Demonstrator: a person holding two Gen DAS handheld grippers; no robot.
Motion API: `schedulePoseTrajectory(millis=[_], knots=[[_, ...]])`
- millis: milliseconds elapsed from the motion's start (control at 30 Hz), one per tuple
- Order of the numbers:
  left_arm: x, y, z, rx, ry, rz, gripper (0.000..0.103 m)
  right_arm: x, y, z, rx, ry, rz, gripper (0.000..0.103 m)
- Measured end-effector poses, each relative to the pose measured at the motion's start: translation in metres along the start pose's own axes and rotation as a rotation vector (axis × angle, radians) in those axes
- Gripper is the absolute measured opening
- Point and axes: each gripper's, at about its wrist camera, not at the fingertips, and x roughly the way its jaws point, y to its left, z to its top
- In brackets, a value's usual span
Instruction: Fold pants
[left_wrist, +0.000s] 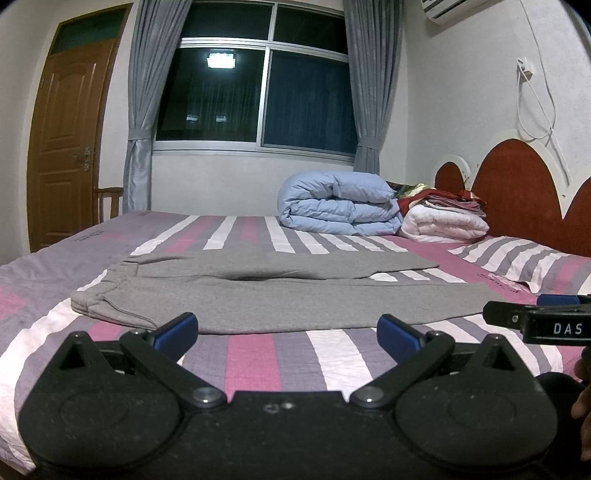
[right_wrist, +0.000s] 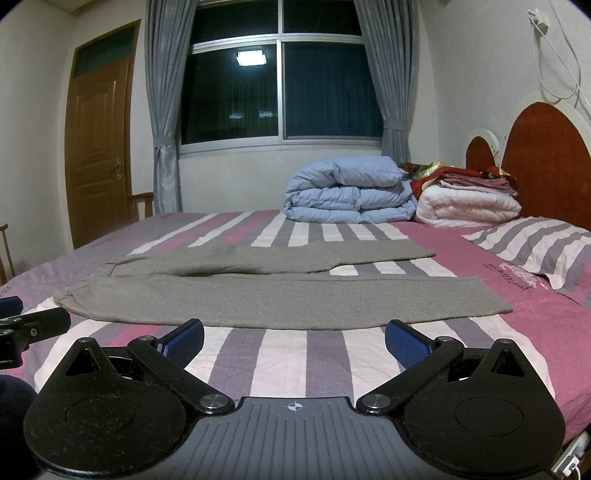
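Note:
Grey pants (left_wrist: 258, 299) lie flat on the striped bed (left_wrist: 258, 358), waistband at the left, two legs stretching right with a gap between their ends. They also show in the right wrist view (right_wrist: 280, 299). My left gripper (left_wrist: 288, 332) is open and empty, just in front of the near leg's edge. My right gripper (right_wrist: 295, 339) is open and empty, also just short of the near leg. The right gripper shows at the right edge of the left wrist view (left_wrist: 535, 317); the left gripper shows at the left edge of the right wrist view (right_wrist: 33, 325).
A folded blue duvet (left_wrist: 340, 206) and a white quilt with folded cloths (left_wrist: 443, 221) sit at the far side of the bed. A striped pillow (left_wrist: 524, 262) lies at the right by the red headboard (left_wrist: 517, 192). A door (left_wrist: 70, 147) stands at the left.

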Motion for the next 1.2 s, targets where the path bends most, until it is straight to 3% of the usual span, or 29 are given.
schedulePoseTrajectory(millis=[900,967,1067,1200], knots=[[0.000,-0.001,-0.001,0.001,0.000,-0.003,0.097,0.000,0.000,0.001,0.001,0.001,0.003,0.103],[0.001,0.005,0.001,-0.024,0.019,-0.031,0.097,0.000,-0.001,0.004,0.012,-0.006,0.015,0.103],[0.006,0.022,0.008,-0.057,0.016,-0.016,0.097,0.018,-0.003,0.012,0.016,0.042,0.078,0.103],[0.026,0.060,0.025,-0.085,0.025,0.061,0.097,0.046,0.009,0.034,-0.038,0.051,0.143,0.103]])
